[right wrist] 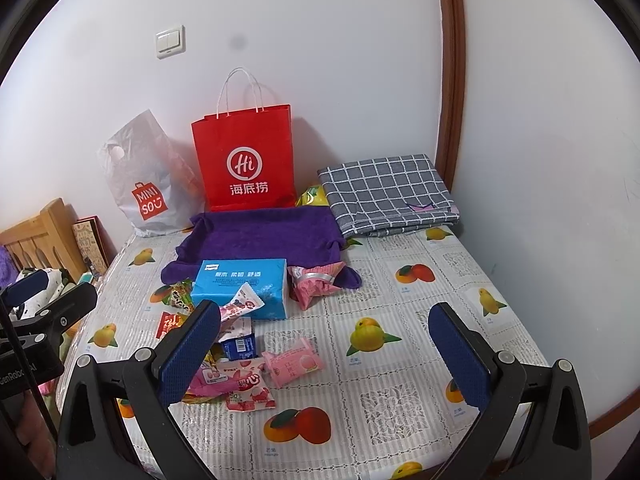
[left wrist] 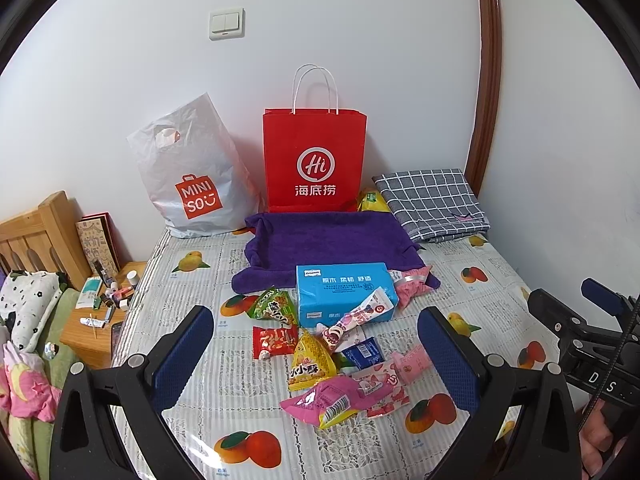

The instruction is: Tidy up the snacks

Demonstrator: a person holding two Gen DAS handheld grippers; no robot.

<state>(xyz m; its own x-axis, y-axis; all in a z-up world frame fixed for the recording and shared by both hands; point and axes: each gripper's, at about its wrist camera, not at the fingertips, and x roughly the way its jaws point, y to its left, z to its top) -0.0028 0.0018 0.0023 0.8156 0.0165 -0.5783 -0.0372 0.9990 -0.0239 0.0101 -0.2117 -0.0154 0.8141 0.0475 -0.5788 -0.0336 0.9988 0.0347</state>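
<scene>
From the left wrist view, the snacks (left wrist: 340, 360) lie heaped in a loose pile on the fruit-print table (left wrist: 200, 420), in front of a blue tissue pack (left wrist: 344, 292) and a purple cloth (left wrist: 320, 240). The packets overlap, so a grasp may well snag two at once or slide off the slick film. The left gripper (left wrist: 316, 360) hangs spread wide above the pile, holding nothing. From the right wrist view, the right gripper (right wrist: 324, 352) is likewise wide and empty, the pile lying by its left finger; a pink packet (right wrist: 292, 362) lies between the fingers.
</scene>
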